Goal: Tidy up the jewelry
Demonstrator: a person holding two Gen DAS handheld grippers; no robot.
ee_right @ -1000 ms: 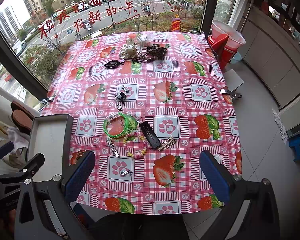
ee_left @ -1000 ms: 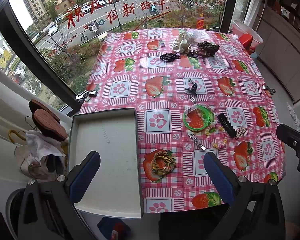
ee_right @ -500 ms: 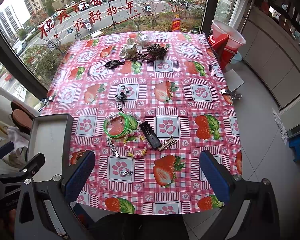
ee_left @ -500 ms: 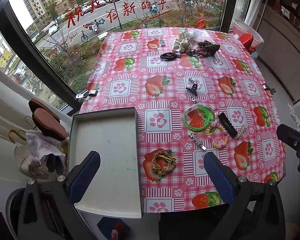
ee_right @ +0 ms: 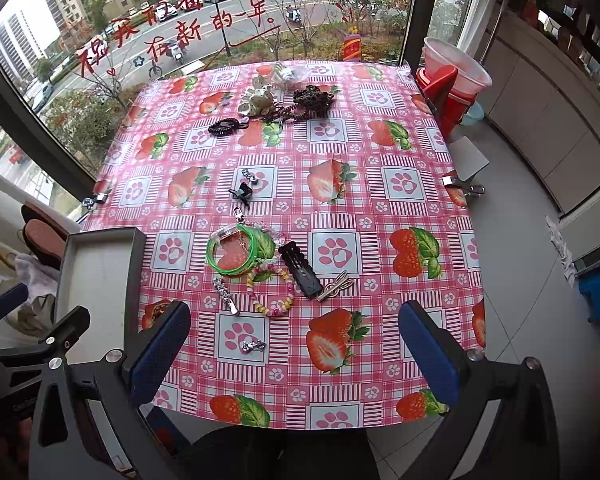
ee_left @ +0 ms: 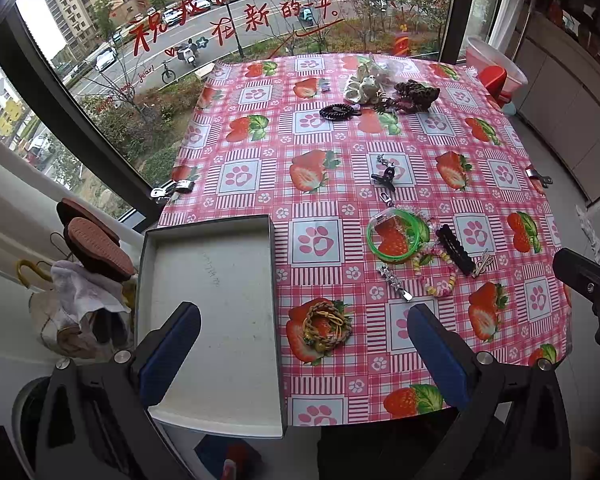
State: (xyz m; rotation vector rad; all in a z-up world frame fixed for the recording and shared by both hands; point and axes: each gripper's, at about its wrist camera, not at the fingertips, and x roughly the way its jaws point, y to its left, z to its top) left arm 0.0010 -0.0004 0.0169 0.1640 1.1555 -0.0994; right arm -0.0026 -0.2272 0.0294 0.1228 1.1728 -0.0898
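Jewelry: small loose pieces lie scattered on the table under a pink strawberry-print plastic tablecloth [ee_left: 379, 152], none yet in the shallow grey rectangular tray [ee_left: 220, 248] at its left near corner.
Braided cord bracelet: a brown-and-yellow woven coil [ee_left: 327, 325] sits just beside the tray; it looks soft and light, best pinched across the bundle.
Green bangle: a translucent green plastic ring [ee_right: 231, 254] appears stiff and slick; grip 1 side of the rim, not the whole hoop.
Bead bracelet: a pastel beaded loop [ee_right: 271, 289] touches the flat black plastic hair clip [ee_right: 300, 269]; likely floppy, so it may drag its neighbour.
Left gripper [ee_left: 303, 350]: jaws wide apart, holding nothing, above the tray edge and cord bracelet.
Right gripper [ee_right: 294, 350]: jaws wide apart, holding nothing, above the table's near edge.
Far end: more dark and white pieces, too small to identify.
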